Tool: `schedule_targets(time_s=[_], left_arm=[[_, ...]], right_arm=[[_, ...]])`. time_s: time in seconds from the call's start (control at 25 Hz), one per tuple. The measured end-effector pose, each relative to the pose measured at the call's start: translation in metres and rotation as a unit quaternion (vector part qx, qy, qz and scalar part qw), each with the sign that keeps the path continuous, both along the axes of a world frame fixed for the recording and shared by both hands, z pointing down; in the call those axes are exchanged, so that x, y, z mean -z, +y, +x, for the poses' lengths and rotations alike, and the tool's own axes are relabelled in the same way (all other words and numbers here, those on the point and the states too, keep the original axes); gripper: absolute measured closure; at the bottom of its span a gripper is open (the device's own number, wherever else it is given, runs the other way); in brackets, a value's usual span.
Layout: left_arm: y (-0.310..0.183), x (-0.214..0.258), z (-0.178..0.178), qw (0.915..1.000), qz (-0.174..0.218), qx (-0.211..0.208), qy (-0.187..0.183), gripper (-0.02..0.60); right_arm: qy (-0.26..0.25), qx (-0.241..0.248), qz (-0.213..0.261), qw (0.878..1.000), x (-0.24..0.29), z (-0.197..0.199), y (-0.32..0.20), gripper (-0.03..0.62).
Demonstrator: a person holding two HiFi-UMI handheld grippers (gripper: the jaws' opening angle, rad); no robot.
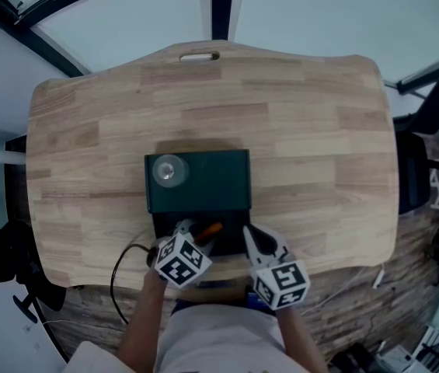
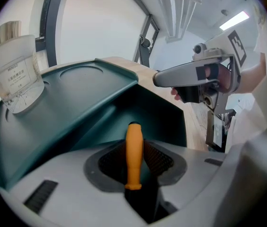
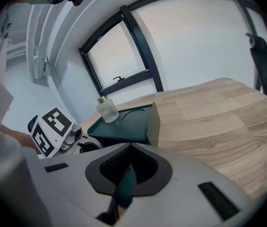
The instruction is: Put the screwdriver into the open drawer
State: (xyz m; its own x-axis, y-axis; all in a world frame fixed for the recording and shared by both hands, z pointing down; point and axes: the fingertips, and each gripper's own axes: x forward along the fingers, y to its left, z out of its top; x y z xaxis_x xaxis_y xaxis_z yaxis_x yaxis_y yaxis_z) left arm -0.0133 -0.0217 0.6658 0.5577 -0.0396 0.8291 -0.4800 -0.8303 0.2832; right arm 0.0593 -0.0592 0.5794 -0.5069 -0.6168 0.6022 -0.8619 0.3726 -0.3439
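Observation:
A dark green drawer box (image 1: 203, 179) stands on the wooden table (image 1: 304, 123), its drawer (image 1: 231, 222) pulled out toward me. My left gripper (image 1: 196, 230) is shut on the orange handle of the screwdriver (image 1: 210, 228), held over the open drawer. In the left gripper view the screwdriver (image 2: 133, 155) sits between the pads of the left gripper (image 2: 134, 163) and points into the box's dark cavity (image 2: 157, 110). My right gripper (image 1: 252, 235) is at the drawer's right side. In the right gripper view the right gripper (image 3: 126, 178) is shut on a thin green drawer wall (image 3: 125, 187).
A small glass bottle (image 1: 167, 171) stands on the box's top left corner. A black cable (image 1: 116, 274) loops off the table's near edge. A dark chair (image 1: 437, 107) stands to the right. Bare wood lies all round the box.

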Motion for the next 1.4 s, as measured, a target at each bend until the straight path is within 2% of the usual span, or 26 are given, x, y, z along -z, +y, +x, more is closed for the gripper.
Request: schedule_targets(time_s=[0.24,0.6,0.88,1.28,1.4], left_arm=[[0.003,0.000,0.001,0.9998,0.010,-0.015,-0.001,0.462],[-0.001,0.003,-0.002,0.9998,0.014,-0.010,-0.005,0.460],[-0.001,0.010,0.000,0.9999,0.011,-0.009,0.007,0.460],[-0.011,0.029,-0.005,0.9984,0.012,0.032,0.044,0.460],[-0.011,0.035,-0.007,0.9975,0.003,0.046,0.054,0.460]], right_arm=[[-0.002,0.004,0.000,1.000,0.001,-0.002,0.001,0.597],[-0.005,0.005,0.005,1.000,0.005,-0.001,0.002,0.597],[-0.005,0.004,0.005,1.000,0.007,-0.001,0.005,0.597],[-0.016,0.008,0.015,1.000,0.015,-0.002,0.004,0.597],[-0.038,0.003,0.015,0.999,0.020,-0.003,0.005,0.597]])
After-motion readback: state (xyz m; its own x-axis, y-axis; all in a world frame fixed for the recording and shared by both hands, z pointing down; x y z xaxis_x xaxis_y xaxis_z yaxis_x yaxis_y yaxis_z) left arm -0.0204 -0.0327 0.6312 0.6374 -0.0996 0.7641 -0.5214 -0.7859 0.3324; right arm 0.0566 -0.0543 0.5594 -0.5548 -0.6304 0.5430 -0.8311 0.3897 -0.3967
